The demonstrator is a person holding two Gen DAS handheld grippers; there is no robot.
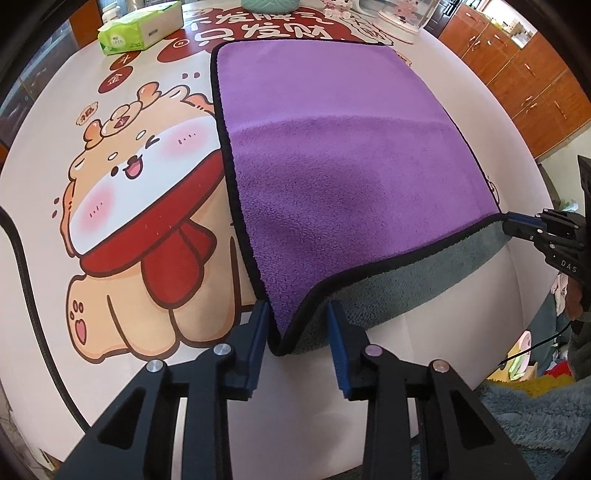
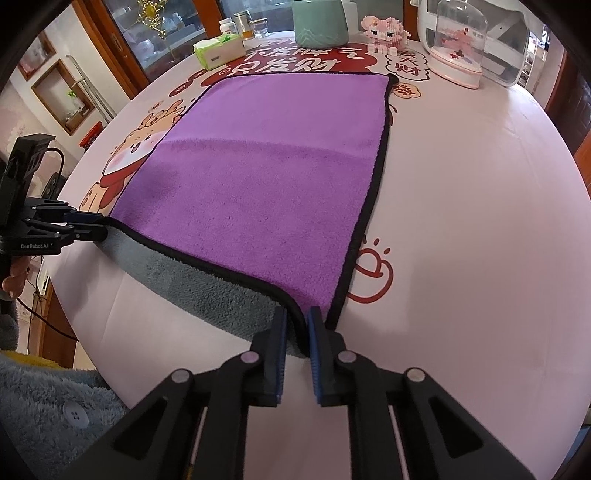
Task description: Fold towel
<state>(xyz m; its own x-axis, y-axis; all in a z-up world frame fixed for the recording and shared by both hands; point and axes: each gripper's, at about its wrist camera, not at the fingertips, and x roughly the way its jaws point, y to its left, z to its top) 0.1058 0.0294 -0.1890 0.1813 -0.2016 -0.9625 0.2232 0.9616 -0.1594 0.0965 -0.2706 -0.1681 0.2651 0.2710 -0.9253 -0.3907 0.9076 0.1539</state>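
A purple towel [image 1: 343,155] with black trim and a grey underside lies spread on the round table; it also shows in the right wrist view [image 2: 266,177]. Its near edge is lifted, showing the grey side. My left gripper [image 1: 297,310] has its fingers on either side of the near left corner, with a gap still showing beside the cloth. My right gripper [image 2: 296,317] is shut on the near right corner. Each gripper shows in the other view: the right gripper [image 1: 517,225] and the left gripper [image 2: 99,229], both at the towel's corners.
The table [image 2: 461,221] has a pink cloth with a cartoon print [image 1: 140,206]. At the far side stand a tissue pack [image 1: 140,27], a green pot [image 2: 319,22], a pink brick figure [image 2: 384,31] and a domed ornament [image 2: 460,48]. Wooden cabinets [image 1: 524,74] stand behind.
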